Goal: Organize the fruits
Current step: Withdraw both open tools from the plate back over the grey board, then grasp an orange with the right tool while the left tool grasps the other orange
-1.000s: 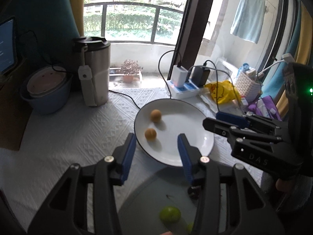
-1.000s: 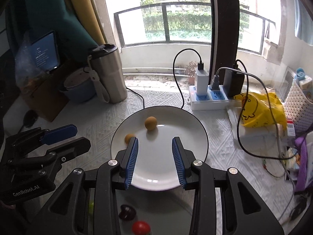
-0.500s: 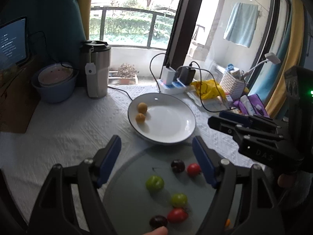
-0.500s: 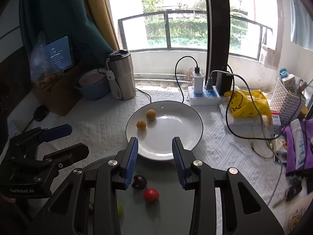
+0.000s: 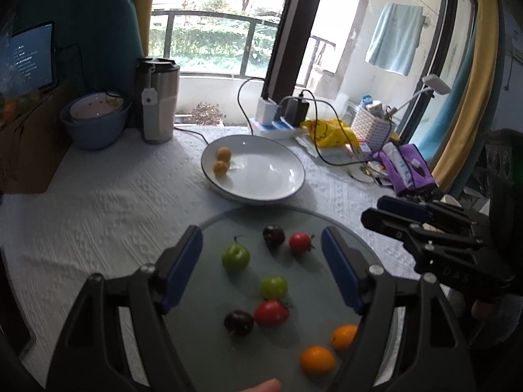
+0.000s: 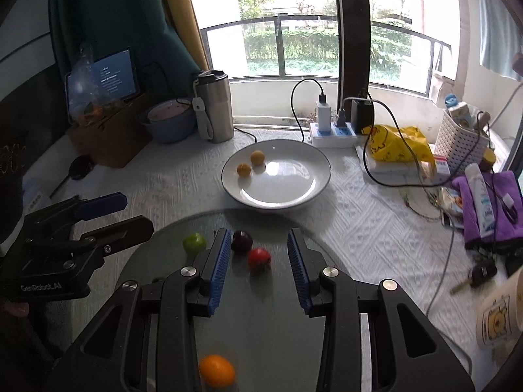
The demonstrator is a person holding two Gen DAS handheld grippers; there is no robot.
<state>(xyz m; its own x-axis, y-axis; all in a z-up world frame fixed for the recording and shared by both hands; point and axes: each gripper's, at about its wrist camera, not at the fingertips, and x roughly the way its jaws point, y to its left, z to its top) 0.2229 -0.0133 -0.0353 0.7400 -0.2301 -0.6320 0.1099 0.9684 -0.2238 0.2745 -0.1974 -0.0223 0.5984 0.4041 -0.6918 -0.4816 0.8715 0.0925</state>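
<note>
On the worktop, covered by a white textured cloth, a round glass board lies nearest the cameras with a white plate just beyond it. 2 small yellow-orange fruits sit side by side near the plate's left rim. On the board lie 2 green fruits, 2 red tomatoes, 2 dark plums and 2 orange kumquats. The left gripper hovers above the board with its blue-padded jaws spread wide, holding nothing; the fruits show between them, untouched. The right gripper also hangs over the board, jaws set narrower yet apart and empty, with a red tomato and a dark plum in view between its pads. Behind the plate stand a steel tumbler, a blue bowl, a power strip with chargers, a yellow bag and a white basket.
</note>
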